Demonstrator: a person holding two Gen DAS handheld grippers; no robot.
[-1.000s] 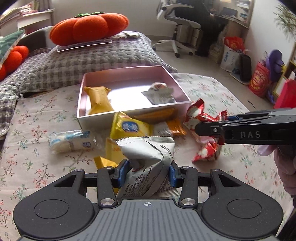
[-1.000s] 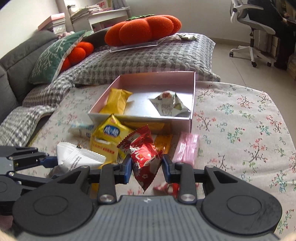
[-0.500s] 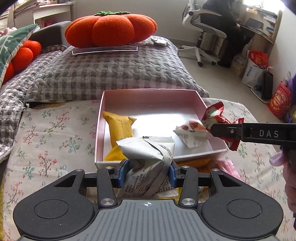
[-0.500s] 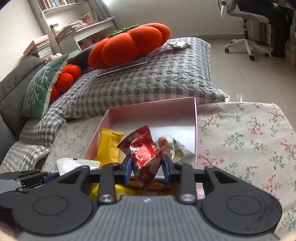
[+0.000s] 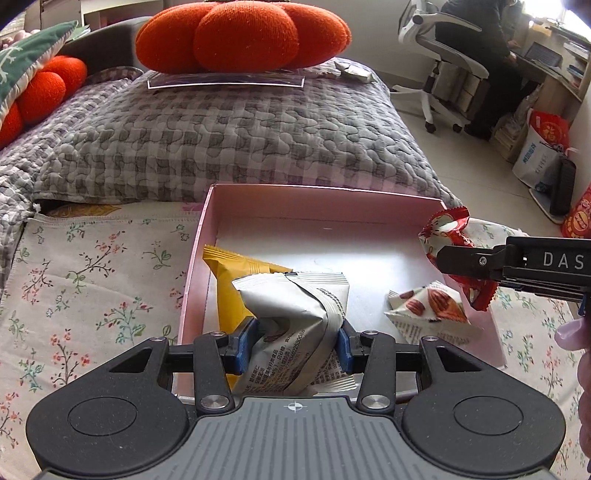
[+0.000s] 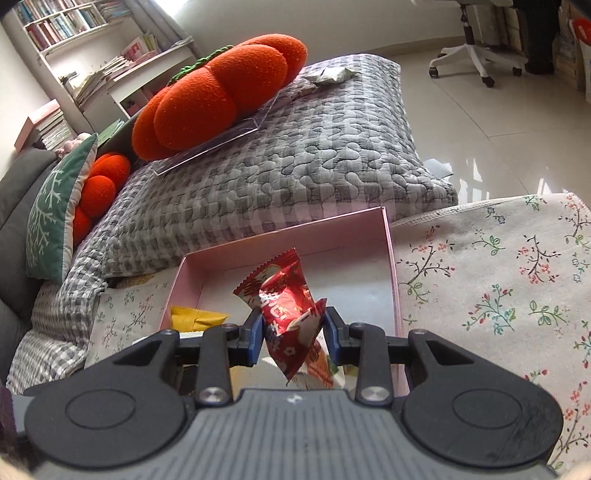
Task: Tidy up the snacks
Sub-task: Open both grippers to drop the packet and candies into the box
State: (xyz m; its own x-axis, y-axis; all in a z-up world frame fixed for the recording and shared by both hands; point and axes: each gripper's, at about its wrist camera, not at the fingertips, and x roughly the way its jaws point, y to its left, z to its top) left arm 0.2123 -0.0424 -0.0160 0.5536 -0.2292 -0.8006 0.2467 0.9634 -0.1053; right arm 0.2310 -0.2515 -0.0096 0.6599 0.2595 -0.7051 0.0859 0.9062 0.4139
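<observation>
In the left wrist view a grey-white snack packet [image 5: 295, 321] is being pinched upright in the left tongs [image 5: 293, 345], low centre of the frame, above the near left part of the pink box [image 5: 325, 201], where a yellow packet [image 5: 231, 284] is lying. At right, a red wrapper [image 6: 291, 310] is being gripped narrowly by the right tongs [image 6: 291, 338], over the box's right side, beside an almond packet [image 5: 430, 314]. The box is being carried by a floral-clothed bench [image 5: 92, 266]; a grey quilt [image 5: 229, 136] and orange cushion [image 5: 242, 35] are filling the upper frame.
</observation>
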